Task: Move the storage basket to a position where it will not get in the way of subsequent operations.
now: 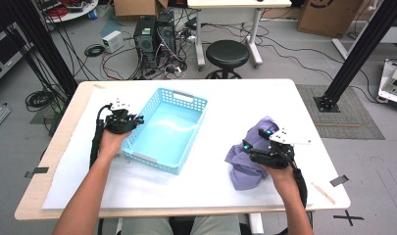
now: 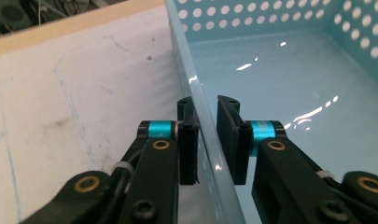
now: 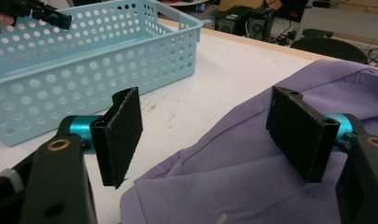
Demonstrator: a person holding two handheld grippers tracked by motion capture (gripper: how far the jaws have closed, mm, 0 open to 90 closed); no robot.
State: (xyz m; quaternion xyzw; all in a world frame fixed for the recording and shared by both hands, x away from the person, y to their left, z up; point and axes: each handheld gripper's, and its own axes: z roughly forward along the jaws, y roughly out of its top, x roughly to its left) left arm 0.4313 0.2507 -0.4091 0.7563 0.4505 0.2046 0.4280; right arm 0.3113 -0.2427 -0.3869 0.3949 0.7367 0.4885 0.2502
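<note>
The light blue perforated basket sat left of centre on the white-topped bench. In the high view its long axis ran on a diagonal, from the near short end with a handle at the lower right up toward the far short end with a handle at the upper left, so the basket stood skewed to the bench edges. It rested flat on its base with the open side up.

The left gripper was at the basket's left long wall. In the left gripper view its jaws straddled that wall's rim, one pad outside and one inside, drawn narrow on it; the inner pad seemed to stand a sliver off the wall.

The purple cloth lay crumpled on the right part of the bench, well apart from the basket. The right gripper hovered over it with its jaws spread wide, and in the right gripper view the cloth lay below and between the pads, not pinched.
</note>
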